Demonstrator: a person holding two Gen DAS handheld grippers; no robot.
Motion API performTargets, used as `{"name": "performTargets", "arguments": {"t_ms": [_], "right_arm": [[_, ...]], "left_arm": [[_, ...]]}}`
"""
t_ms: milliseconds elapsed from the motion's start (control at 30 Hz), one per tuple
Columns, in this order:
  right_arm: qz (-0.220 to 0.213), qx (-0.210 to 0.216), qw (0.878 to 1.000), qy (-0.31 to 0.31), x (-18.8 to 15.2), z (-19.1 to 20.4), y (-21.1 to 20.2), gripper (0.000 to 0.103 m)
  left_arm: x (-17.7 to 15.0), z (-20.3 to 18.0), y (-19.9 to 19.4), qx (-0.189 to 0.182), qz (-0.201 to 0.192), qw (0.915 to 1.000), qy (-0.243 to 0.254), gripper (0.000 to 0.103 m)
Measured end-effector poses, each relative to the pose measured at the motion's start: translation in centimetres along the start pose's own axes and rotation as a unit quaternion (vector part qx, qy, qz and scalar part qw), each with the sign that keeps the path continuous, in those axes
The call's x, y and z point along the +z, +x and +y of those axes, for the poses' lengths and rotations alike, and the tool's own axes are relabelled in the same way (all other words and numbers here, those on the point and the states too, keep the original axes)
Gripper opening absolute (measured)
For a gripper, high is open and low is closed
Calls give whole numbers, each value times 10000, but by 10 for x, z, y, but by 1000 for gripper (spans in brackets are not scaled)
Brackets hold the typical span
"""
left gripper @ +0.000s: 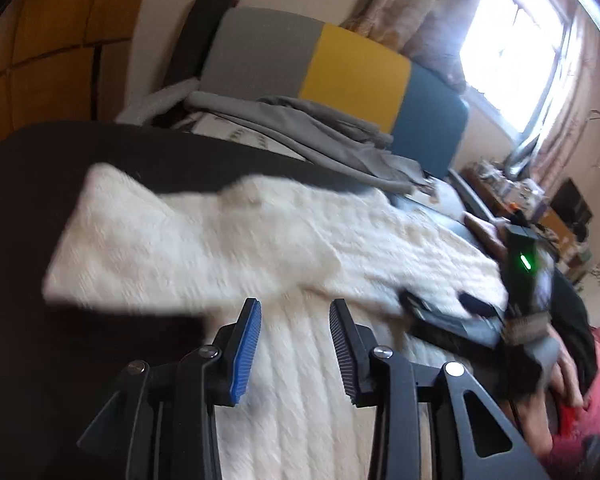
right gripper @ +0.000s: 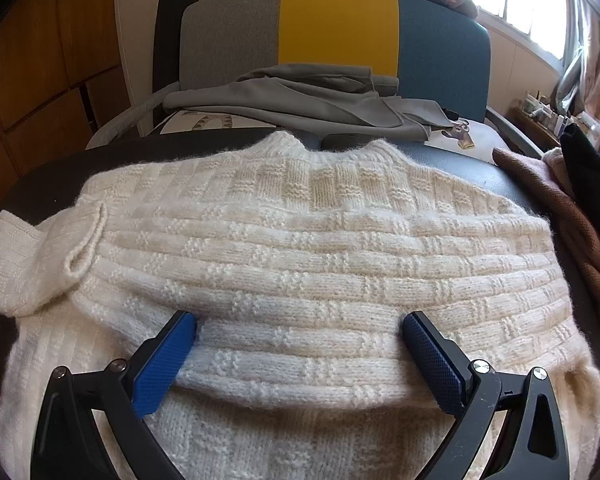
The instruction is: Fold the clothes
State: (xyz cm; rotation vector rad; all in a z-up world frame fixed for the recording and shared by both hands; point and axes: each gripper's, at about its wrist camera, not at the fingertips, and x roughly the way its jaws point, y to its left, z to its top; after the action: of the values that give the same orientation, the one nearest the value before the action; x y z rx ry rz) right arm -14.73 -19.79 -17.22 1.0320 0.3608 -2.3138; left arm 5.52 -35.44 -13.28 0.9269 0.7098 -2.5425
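**Op:** Status. Cream sweater (right gripper: 300, 248) lies on the dark table (right gripper: 44, 184), spread out right ahead of the right claw (right gripper: 300, 344). Right jaws are spread wide, nothing between them; the tips sit either side of a folded edge running across, and seem to rest on the knit.

**Eng:** Left?

**Op:** Left claw (left gripper: 294, 336) is spread too, narrower, empty. It hangs over the knit with the sleeve (left gripper: 148, 236) lying forward and to its left. That view is smeared, so I can't tell whether the tips touch. I see the right claw off to its right there, low on the sweater.

**Eng:** Handling?

**Op:** Chunky ribbed knit, so I judge it soft, floppy, with some weight. It will sag and stretch if I lift from one point. Fuzzy surface should grip the ribbed pads well; slip isn't my worry, snagging a loop is.

**Eng:** Grab point?

**Op:** I'd pinch through both layers at the folded edge between the right jaws, not a single thread. Left takes the sleeve near its cuff, forward-left of it. Collar (right gripper: 324, 152) is at the far side, straight ahead of the right claw.

**Eng:** Clutter?

**Op:** Grey cloth (right gripper: 300, 96) is on the chair (right gripper: 340, 24) beyond the collar, and a brown garment (right gripper: 540, 184) is off to the right, near the sweater's edge. I'd keep folds inboard.
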Motion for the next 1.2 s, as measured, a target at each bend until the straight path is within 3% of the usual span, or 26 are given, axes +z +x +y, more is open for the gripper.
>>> {"name": "performTargets", "arguments": {"t_ms": [100,333,467,533,633,733,833,900,1000,1067,1167,1200], "right_arm": [[-3,34,10000,27,-1,-1,0,103],[19,66,10000,23,-1,-1,0,103],[341,312,9989,9,10,-2,-4,103],[404,878,9952,157,23,0,-15,103],[117,1987,9792,394,39,13,-36,103],[478,2959,9513,724,50,32,-23,102],[997,3336,9318,1024,51,50,6,81],[1279,3459,9222,1161,47,58,23,57],[1481,3556,9145,1238,42,70,39,53],[1445,3597,9126,1297,41,75,44,50],[1418,3355,9258,1015,44,87,43,8],[1427,3235,9314,866,46,92,43,8]], "left_arm": [[-22,-3,20,-75,379,9993,-3,36],[-32,11,29,-304,144,9991,-276,36],[-33,17,29,-522,86,9975,-474,36],[-33,20,29,-612,69,9966,-553,36],[-34,24,29,-736,45,9951,-661,36],[-34,26,29,-808,31,9941,-716,36],[-34,28,29,-880,21,9931,-773,36],[-34,30,29,-929,13,9924,-813,36],[-34,30,30,-962,2,9919,-835,36],[-34,31,30,-979,-4,9916,-845,36],[-34,31,31,-996,-7,9914,-853,36],[-34,31,31,-999,-5,9913,-854,36]]}}
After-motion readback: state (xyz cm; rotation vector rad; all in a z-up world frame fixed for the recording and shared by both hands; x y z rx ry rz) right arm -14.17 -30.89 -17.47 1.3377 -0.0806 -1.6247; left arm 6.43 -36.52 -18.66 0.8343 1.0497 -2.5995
